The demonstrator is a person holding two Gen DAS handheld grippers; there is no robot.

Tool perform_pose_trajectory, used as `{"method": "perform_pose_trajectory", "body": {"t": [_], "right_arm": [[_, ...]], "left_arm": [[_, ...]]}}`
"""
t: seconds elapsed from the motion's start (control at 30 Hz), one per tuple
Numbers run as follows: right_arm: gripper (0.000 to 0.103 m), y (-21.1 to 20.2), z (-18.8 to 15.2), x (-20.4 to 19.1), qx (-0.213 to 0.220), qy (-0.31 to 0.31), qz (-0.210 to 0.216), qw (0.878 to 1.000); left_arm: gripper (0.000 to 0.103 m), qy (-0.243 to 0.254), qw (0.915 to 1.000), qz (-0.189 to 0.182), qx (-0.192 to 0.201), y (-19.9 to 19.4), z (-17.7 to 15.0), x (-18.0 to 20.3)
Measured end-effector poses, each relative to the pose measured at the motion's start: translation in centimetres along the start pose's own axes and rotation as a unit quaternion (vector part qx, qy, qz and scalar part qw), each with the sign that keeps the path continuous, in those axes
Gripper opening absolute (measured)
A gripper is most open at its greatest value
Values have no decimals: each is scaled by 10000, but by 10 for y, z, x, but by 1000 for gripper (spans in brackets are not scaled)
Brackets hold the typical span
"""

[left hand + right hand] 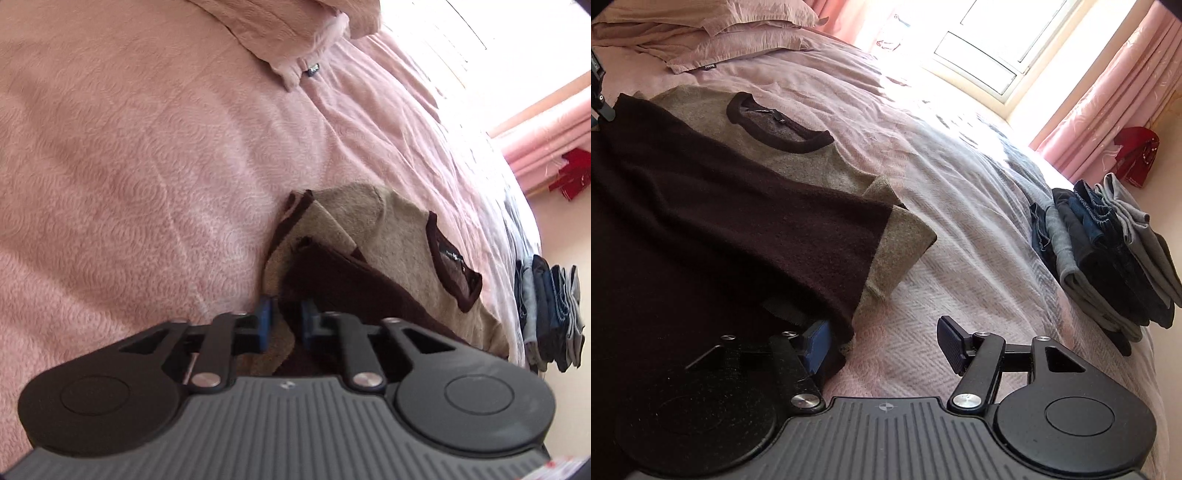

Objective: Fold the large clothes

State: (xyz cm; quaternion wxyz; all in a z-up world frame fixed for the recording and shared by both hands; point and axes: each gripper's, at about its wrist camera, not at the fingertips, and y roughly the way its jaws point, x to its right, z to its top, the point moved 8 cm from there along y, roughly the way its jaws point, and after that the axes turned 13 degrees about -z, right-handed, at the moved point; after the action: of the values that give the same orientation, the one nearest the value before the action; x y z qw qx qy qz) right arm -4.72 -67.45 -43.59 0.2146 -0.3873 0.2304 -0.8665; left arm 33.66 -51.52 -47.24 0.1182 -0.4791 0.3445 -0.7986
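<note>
A beige and dark brown sweater (738, 206) lies on the bed, its brown-trimmed collar (779, 125) toward the pillows. The dark brown lower part is folded up over the beige. In the left wrist view the sweater (388, 240) runs away from my left gripper (287, 325), whose blue pads are shut on a ridge of the dark brown fabric at the near edge. My right gripper (882, 343) stands wide open at the sweater's near right corner. Its left pad (818, 347) sits tucked under the brown hem, and its right finger hangs over bare bedcover.
The pink textured bedcover (147, 184) spreads left and far of the sweater. A stack of folded jeans and grey clothes (1108, 251) sits at the bed's right edge. Pillows (701, 33) lie at the head, and a bright window (997, 48) with pink curtains (1108, 110) stands beyond.
</note>
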Motion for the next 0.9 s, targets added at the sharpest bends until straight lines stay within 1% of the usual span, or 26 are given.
{"method": "perform_pose_trajectory", "body": {"t": [0.07, 0.13, 0.17, 0.2, 0.23, 0.3, 0.37, 0.43, 0.5, 0.6, 0.73, 0.77, 0.8, 0.9], "right_arm": [[59, 0, 0, 2, 4, 54, 11, 10000], [59, -3, 2, 4, 77, 123, 81, 9999], [59, -5, 4, 4, 143, 116, 93, 9998], [59, -6, 5, 2, 211, 83, 127, 9997], [59, -5, 5, 0, 231, 26, 167, 9996], [59, 1, 3, -3, 147, -100, 123, 9998], [59, 4, 2, -2, 103, -58, 166, 9998], [59, 4, 3, 1, 90, 41, 197, 9998], [59, 3, 3, 1, 98, 25, 199, 9998], [59, 4, 1, 1, 75, 22, 199, 9998], [59, 6, 2, 3, 19, 128, 221, 9997], [59, 6, 2, 3, 23, 122, 220, 9997], [59, 6, 1, 3, 31, 102, 203, 9997], [59, 5, 1, 7, 60, 32, 162, 9998]], "left_arm": [[10, 143, 9998, -60, 135, -13, -4, 6], [10, 445, 9988, -42, 184, -26, -9, 13], [8, 622, 9979, 6, 201, -31, -12, 17], [0, 747, 9969, 93, 213, -35, -14, 19], [0, 796, 9965, 148, 205, -39, -16, 20], [0, 793, 9966, 181, 161, -44, -20, 17], [0, 795, 9966, 177, 75, -42, -21, 13], [0, 694, 9976, 29, -25, -39, -21, 11], [7, 695, 9976, -16, 2, -36, -18, 13], [9, 574, 9983, -73, -30, -28, -14, 12], [9, 188, 9997, -142, -113, -17, -14, 1], [7, 158, 9998, -124, -96, -17, -14, 0], [1, 171, 9998, -108, -43, -20, -13, 0], [1, 227, 9995, -174, 135, -37, -12, 8]]}}
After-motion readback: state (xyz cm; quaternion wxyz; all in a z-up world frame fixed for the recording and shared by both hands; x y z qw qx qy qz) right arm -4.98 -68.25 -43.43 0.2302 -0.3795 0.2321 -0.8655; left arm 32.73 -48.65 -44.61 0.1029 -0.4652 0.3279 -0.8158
